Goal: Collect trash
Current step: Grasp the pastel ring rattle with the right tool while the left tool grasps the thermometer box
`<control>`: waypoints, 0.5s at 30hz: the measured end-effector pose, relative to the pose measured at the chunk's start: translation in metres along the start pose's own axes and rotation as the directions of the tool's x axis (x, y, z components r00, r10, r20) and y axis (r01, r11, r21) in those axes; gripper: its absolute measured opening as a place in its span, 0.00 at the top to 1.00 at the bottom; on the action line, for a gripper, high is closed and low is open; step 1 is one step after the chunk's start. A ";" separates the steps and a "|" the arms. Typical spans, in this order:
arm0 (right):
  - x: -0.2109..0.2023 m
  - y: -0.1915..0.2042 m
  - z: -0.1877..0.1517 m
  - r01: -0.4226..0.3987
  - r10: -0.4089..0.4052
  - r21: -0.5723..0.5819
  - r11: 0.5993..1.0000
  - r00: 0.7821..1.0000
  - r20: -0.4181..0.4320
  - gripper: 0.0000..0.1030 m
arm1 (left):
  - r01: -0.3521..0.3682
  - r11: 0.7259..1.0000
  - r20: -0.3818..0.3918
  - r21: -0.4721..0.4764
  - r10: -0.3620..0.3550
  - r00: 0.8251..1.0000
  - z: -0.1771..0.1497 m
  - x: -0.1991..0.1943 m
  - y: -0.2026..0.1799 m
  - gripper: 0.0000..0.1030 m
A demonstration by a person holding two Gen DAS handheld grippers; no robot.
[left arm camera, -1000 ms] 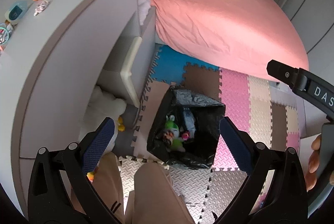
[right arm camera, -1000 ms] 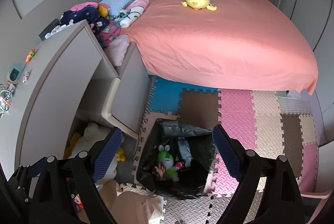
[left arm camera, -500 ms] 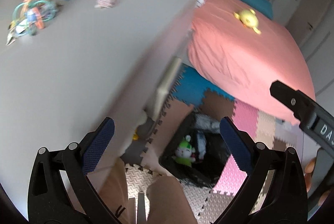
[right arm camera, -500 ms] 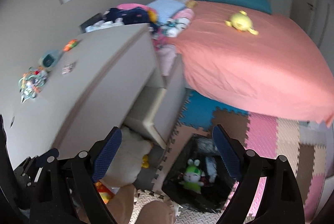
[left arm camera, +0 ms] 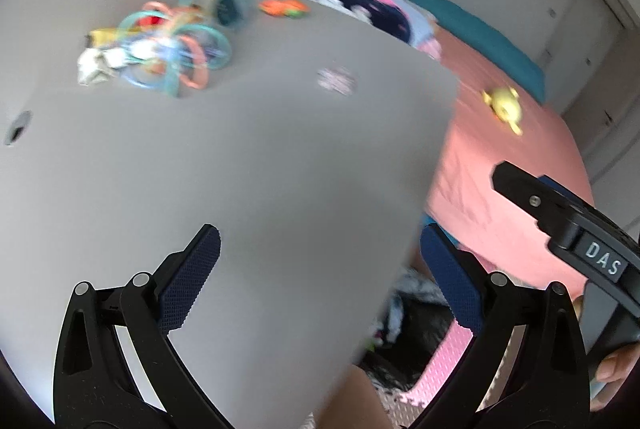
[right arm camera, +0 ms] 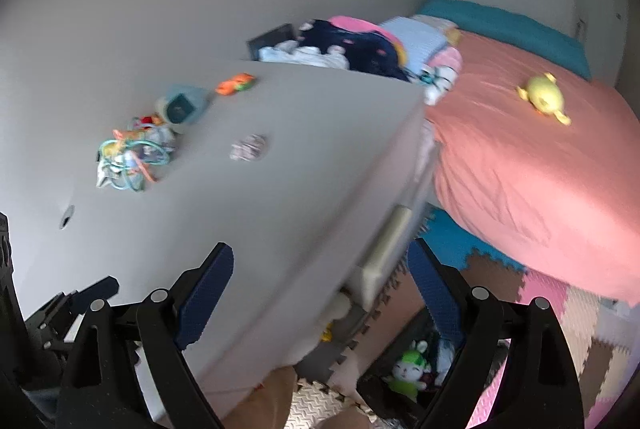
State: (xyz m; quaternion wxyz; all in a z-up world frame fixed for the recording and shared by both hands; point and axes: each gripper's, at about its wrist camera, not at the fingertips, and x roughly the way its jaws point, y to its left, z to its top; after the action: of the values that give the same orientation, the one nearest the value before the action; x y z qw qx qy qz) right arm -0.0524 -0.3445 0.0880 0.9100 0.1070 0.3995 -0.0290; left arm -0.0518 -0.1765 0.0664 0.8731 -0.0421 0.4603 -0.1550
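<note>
I am holding the left gripper (left arm camera: 320, 281) with its blue-padded fingers (left arm camera: 188, 285) spread wide and gripping nothing, and the right gripper (right arm camera: 320, 301) is sitting the same way, fingers (right arm camera: 206, 295) wide apart and empty. In the left view the right gripper's black body is showing off to the right of the fingers.

Below the right finger of each gripper, down on the floor, the black plastic trash bag (right arm camera: 400, 395) is standing open; in the right view a green and white plush bunny (right arm camera: 408, 373) is lying inside it. The bag is resting on the interlocking foam floor mat of pink, brown, blue and cream tiles (right arm camera: 560, 313).

Between and above the fingers, the flat grey bench (left arm camera: 240, 165) is filling most of both views. Further out, left of the fingers' midline, a small crumpled pale wrapper (right arm camera: 248, 148) is lying on it alone. Beyond that, a tangle of teal and orange plastic rings (right arm camera: 130, 159) is lying with a white scrap touching its near edge. A teal round toy (right arm camera: 182, 105) and a small orange toy (right arm camera: 236, 83) are lying further back.

Far right of the fingers, the bed with the salmon-pink sheet (right arm camera: 540, 169) is carrying a yellow plush toy (right arm camera: 544, 99).
</note>
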 end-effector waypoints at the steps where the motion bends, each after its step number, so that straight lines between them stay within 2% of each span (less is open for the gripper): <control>1: 0.003 0.009 0.005 -0.013 0.013 -0.011 1.000 1.000 -0.003 0.14 | -0.015 1.000 0.011 -0.014 0.015 1.000 0.005 -0.003 0.012 0.06; 7: 0.026 0.072 0.022 -0.095 0.093 -0.096 0.991 0.995 -0.025 0.14 | -0.098 0.994 0.078 -0.042 0.101 0.992 0.030 -0.020 0.074 0.06; 15: 0.066 0.145 0.042 -0.179 0.170 -0.167 0.970 0.983 -0.069 0.14 | -0.182 0.981 0.096 -0.066 0.188 0.978 0.059 -0.024 0.142 0.06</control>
State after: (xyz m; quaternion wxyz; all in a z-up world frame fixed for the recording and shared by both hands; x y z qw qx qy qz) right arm 0.0429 -0.2105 0.0920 0.9036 0.0633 0.4143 0.0887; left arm 0.0165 -0.0386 0.0880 0.9044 -0.0318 0.4216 -0.0577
